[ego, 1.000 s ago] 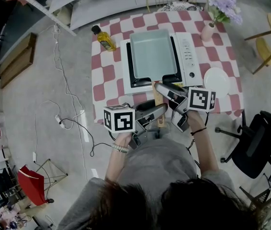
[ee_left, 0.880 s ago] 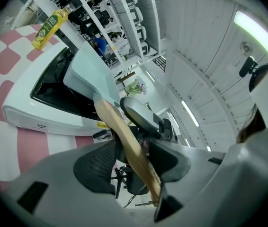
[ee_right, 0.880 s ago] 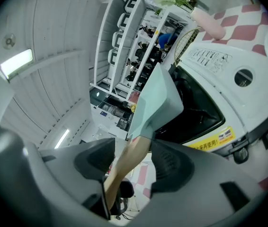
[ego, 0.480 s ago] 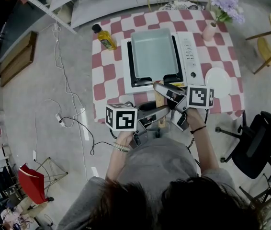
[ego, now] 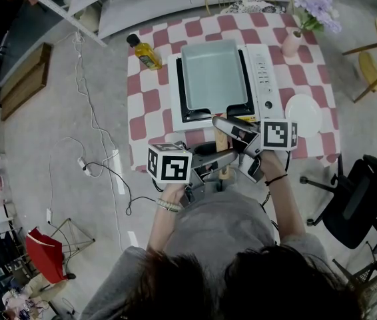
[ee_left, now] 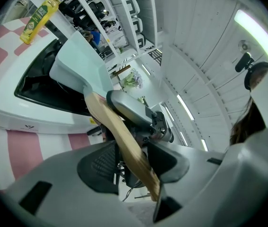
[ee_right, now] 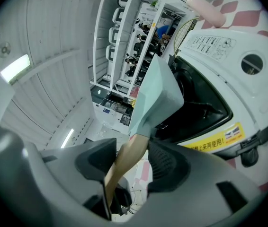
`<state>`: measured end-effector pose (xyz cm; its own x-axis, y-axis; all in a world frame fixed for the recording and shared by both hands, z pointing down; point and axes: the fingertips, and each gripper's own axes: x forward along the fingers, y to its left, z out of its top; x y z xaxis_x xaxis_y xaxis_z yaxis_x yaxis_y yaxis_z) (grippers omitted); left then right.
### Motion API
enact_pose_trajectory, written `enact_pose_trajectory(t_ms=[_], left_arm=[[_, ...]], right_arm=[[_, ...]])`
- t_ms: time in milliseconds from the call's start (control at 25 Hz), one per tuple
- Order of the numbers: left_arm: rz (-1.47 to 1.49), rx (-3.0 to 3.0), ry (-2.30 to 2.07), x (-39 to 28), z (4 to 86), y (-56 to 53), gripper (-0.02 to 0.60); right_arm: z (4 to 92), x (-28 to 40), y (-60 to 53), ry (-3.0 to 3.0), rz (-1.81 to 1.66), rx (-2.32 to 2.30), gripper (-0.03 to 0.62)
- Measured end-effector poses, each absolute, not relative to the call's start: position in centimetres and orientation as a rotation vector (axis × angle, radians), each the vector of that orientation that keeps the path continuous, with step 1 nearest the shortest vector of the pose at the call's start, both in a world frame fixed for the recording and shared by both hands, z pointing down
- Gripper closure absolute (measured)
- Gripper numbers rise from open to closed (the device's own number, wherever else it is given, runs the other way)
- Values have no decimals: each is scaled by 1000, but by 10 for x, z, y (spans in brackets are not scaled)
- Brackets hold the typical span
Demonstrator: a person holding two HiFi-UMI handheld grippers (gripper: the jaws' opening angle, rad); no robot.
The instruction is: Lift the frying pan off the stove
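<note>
Head view is showing the frying pan (ego: pixel 214 72) sitting square on the white stove (ego: pixel 263 72), straight ahead of both hand-held grippers, with its wooden handle (ego: pixel 221 141) running back from the pan's near edge toward the person – that long axis is lying across both sets of jaws, not along them. The right hand-held gripper (ego: pixel 220 124) is reaching in from the right and sitting closer to the pan; the left hand-held gripper (ego: pixel 223 153) is coming in from the left, further back near the handle's free end. In each gripper view the handle is passing between the pads, and the jaws are drawn in to about its width, seemingly clamping it on both sides. The lift is looking like a straight upward pull shared by both hands, and the pan's weight – all ahead of the jaws – is likely to be tipping its far edge down. The checked counter (ego: pixel 152 122) is carrying an oil bottle (ego: pixel 145 53) beyond the left hand-held gripper, and a white plate (ego: pixel 302 112) and a pink vase (ego: pixel 290 42) out past the right one; all are lying well apart from the handle.
</note>
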<state>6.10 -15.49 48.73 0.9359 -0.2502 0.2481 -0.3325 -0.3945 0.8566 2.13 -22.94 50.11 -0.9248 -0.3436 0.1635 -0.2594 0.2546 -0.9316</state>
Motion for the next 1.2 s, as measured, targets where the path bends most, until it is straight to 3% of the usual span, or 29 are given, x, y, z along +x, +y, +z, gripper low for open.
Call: enact_pose_trajectory(t_ms=[1200], left_arm=[[188,2156,-430,61,478,-153,377]], right_arm=[[473,14,-232,2336,-1680,-473,385]])
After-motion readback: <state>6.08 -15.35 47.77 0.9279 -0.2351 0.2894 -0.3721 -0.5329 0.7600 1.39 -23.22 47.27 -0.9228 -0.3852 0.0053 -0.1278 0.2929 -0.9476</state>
